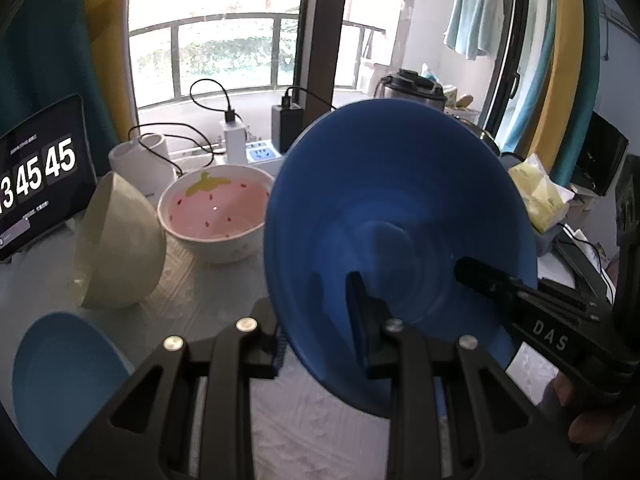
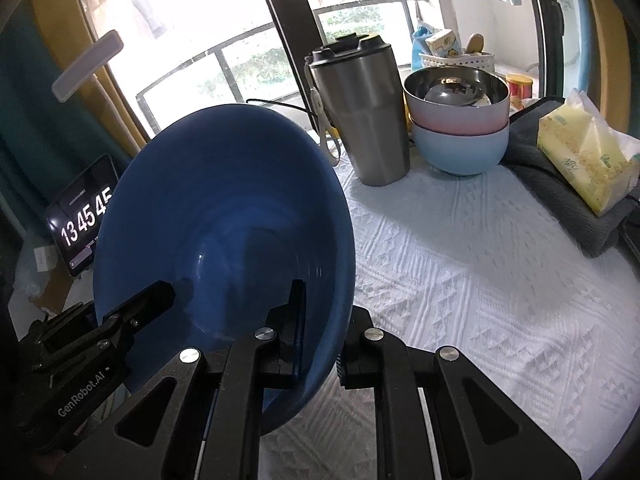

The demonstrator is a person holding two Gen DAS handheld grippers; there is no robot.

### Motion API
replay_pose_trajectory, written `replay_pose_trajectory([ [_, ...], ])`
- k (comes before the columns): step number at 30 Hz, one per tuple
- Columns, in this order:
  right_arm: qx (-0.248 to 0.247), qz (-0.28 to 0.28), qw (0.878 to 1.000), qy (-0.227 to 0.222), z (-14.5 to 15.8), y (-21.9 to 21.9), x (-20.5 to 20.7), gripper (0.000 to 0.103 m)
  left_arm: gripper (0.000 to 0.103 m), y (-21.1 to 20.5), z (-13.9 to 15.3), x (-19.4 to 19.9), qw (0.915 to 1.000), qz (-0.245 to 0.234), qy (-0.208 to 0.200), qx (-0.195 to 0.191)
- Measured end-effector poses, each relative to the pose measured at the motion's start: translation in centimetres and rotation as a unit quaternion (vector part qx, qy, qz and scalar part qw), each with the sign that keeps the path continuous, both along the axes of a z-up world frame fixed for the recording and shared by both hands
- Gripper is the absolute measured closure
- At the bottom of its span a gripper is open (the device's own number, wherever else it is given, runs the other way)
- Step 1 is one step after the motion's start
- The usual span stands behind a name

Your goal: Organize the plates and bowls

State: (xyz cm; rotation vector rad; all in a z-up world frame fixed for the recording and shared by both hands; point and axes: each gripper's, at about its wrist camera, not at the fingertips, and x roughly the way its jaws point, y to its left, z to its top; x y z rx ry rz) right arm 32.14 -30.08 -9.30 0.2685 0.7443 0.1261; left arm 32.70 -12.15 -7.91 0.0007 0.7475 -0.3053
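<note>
A dark blue bowl [image 1: 400,216] is held tilted above the table, its inside facing both cameras; it also shows in the right wrist view [image 2: 224,216]. My left gripper [image 1: 316,320] is shut on its lower left rim, one finger inside, one behind. My right gripper [image 2: 324,328] is shut on the opposite rim and shows in the left wrist view [image 1: 496,280]. On the table stand a cream bowl [image 1: 120,244] lying on its side, a pink strawberry bowl [image 1: 218,210], a light blue bowl [image 1: 60,380], and a pink bowl stacked in a pale blue bowl [image 2: 458,128].
A tablet clock [image 1: 36,180] stands at the left. A steel tumbler [image 2: 364,116], tissue pack [image 2: 588,152] on a grey towel, power strip with chargers [image 1: 256,140] and white kettle [image 1: 140,160] line the back. White textured cloth [image 2: 480,280] covers the table.
</note>
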Motion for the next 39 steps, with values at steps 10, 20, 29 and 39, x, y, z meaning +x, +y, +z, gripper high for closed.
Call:
replay_pose_trajectory([
  [10, -0.006, 0.011, 1.000, -0.002, 0.7, 1.5, -2.7, 0.089, 0.076, 1.7, 0.4, -2.8, 0.9999, 0.010, -0.002, -0.010],
  [20, -0.015, 0.023, 1.000, 0.001, 0.9, 3.3, -5.4, 0.089, 0.076, 3.2, 1.0, -6.2, 0.9996, 0.020, -0.021, -0.008],
  [29, -0.019, 0.027, 0.999, 0.019, 0.2, 4.5, -6.8, 0.089, 0.076, 4.1, 0.2, -7.5, 0.9997, 0.022, -0.010, -0.009],
  [39, -0.016, 0.018, 0.999, 0.035, -0.4, 4.8, -6.9, 0.089, 0.074, 4.5, -0.8, -7.7, 0.9995, 0.029, 0.010, 0.003],
])
